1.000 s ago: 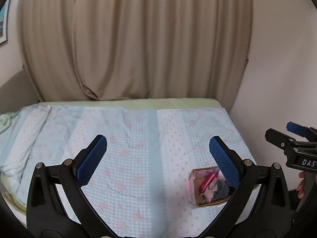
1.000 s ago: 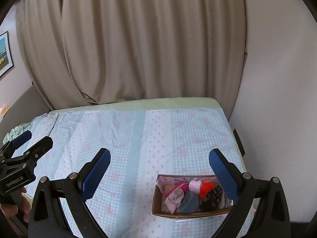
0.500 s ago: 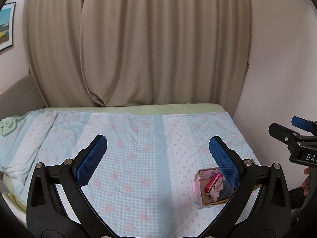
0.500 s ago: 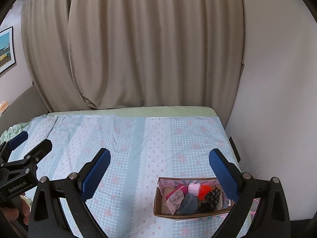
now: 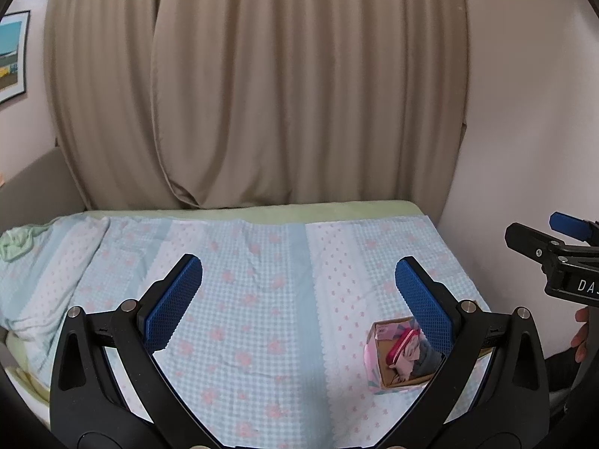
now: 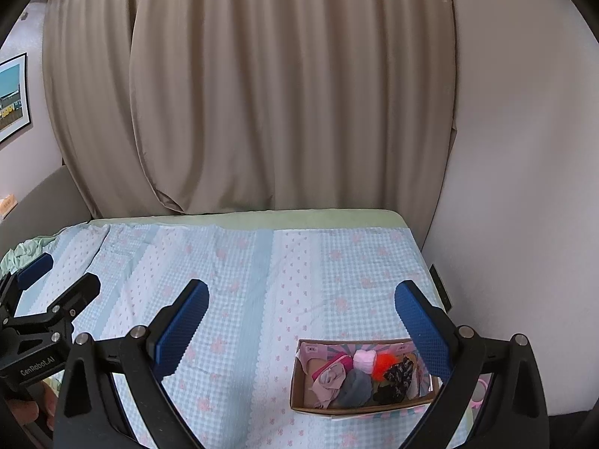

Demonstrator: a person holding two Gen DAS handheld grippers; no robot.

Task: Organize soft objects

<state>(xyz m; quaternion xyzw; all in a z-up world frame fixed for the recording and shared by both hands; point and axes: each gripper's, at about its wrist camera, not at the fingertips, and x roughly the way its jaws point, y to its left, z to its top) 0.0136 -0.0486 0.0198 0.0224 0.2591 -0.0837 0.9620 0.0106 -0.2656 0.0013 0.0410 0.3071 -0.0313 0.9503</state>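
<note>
A small cardboard box [image 6: 299,393] sits on the bed near its right front corner, holding several soft items: a pink piece [image 6: 329,374], a grey piece [image 6: 353,387], a white puff [image 6: 364,360], an orange puff [image 6: 385,366] and a black piece [image 6: 397,378]. In the left wrist view the same box [image 5: 374,359] lies low on the right, partly behind a blue finger pad. My left gripper [image 5: 297,299] hangs open and empty above the bedspread. My right gripper [image 6: 299,321] is open and empty too, raised above and just behind the box.
The bed carries a light blue checked bedspread [image 6: 243,280] with pink flowers. Beige curtains [image 6: 262,93] hang behind it, a white wall [image 6: 524,187] runs along the right, and a green cloth [image 5: 15,243] is bunched at the far left. A framed picture [image 6: 11,97] hangs left.
Both grippers have lifted and drawn back from the bed, so the box looks smaller and lower in view. Both stay open and empty.
</note>
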